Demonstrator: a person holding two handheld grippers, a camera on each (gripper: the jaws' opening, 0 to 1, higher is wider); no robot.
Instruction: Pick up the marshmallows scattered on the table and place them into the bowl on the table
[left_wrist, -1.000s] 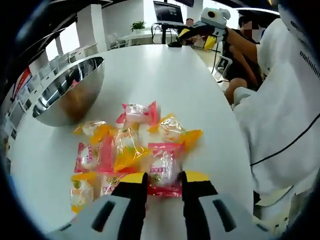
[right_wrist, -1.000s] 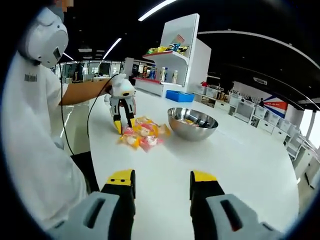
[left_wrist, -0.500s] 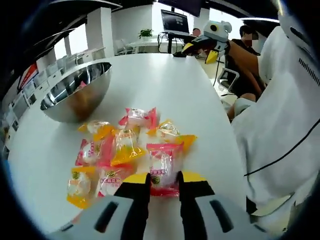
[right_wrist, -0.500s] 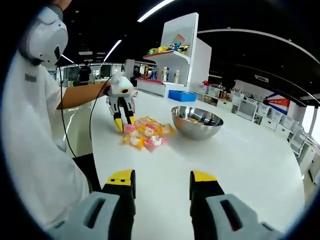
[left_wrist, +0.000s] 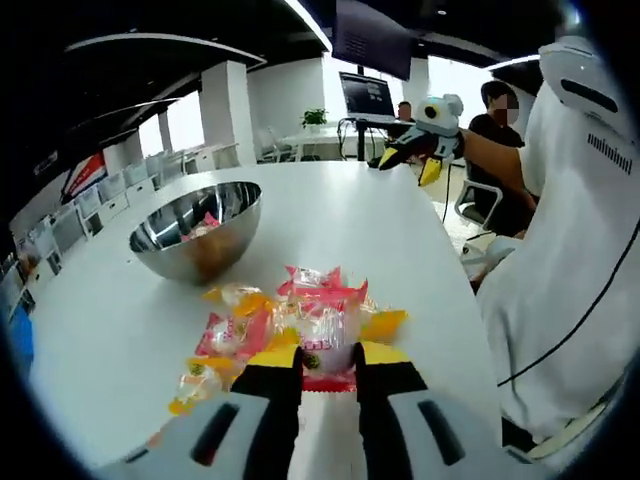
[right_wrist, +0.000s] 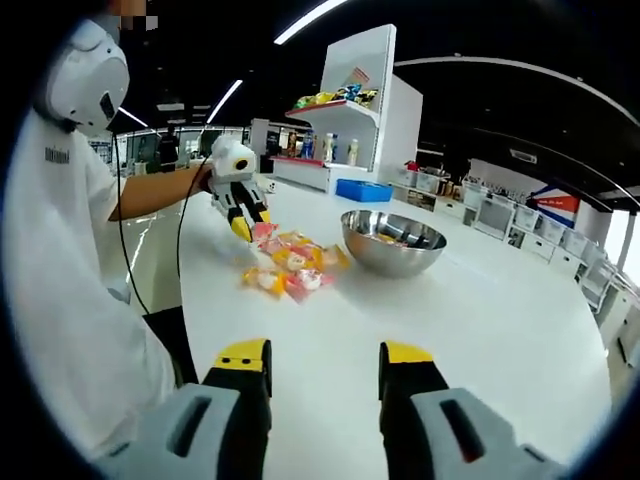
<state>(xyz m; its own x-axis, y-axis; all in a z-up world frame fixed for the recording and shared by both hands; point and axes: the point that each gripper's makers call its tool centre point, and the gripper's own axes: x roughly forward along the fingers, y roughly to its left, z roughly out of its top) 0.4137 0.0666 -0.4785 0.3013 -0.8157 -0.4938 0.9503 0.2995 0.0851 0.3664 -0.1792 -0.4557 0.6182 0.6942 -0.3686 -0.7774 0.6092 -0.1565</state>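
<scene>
A steel bowl (left_wrist: 190, 262) with a few wrapped marshmallows inside stands on the white table (left_wrist: 330, 215). Several pink and yellow wrapped marshmallows (left_wrist: 232, 330) lie in a pile in front of it. My left gripper (left_wrist: 328, 362) is shut on a pink-wrapped marshmallow (left_wrist: 326, 335), held a little above the pile. In the right gripper view the left gripper (right_wrist: 240, 205) hangs over the pile (right_wrist: 290, 268) with that marshmallow (right_wrist: 263, 232), left of the bowl (right_wrist: 385, 262). My right gripper (right_wrist: 325, 365) stands open and holds nothing, well back from the pile, and is seen far off as the right gripper (left_wrist: 425, 135).
A person in white clothing (left_wrist: 570, 250) stands at the table's edge beside the pile. A seated person (left_wrist: 500, 130) and a monitor (left_wrist: 368, 95) are beyond the far end. A white shelf unit (right_wrist: 355, 110) and a blue bin (right_wrist: 360, 190) stand behind the bowl.
My left gripper has closed on the pink-wrapped marshmallow and lifted it off the table, above the pile. The right gripper has stayed in place, open.
</scene>
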